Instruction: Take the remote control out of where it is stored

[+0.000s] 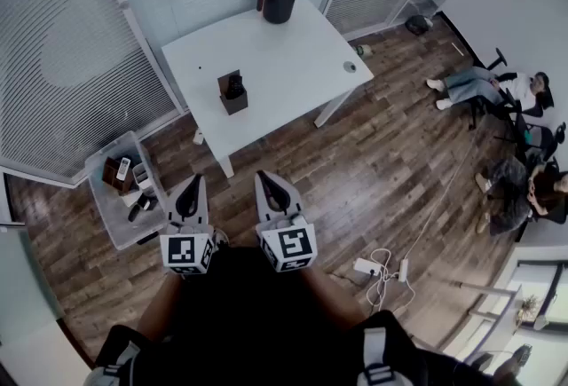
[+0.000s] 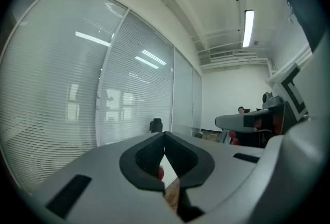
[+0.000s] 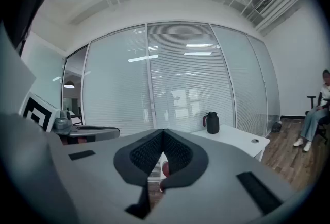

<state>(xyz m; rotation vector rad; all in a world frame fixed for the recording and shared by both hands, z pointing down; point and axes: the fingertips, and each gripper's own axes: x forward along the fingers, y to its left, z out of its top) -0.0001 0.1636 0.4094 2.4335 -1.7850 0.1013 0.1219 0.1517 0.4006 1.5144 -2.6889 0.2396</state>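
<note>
A jug [image 1: 277, 1] and holder [image 1: 233, 94] stand on the table [image 1: 293, 56] (cart [image 1: 118, 234] to its left).

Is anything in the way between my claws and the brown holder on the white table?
Nothing visible. Only bare floor and the near edge of the white table lie between the left claw, the right claw and the holder with the dark remote. The black jug stands beyond it.
</note>
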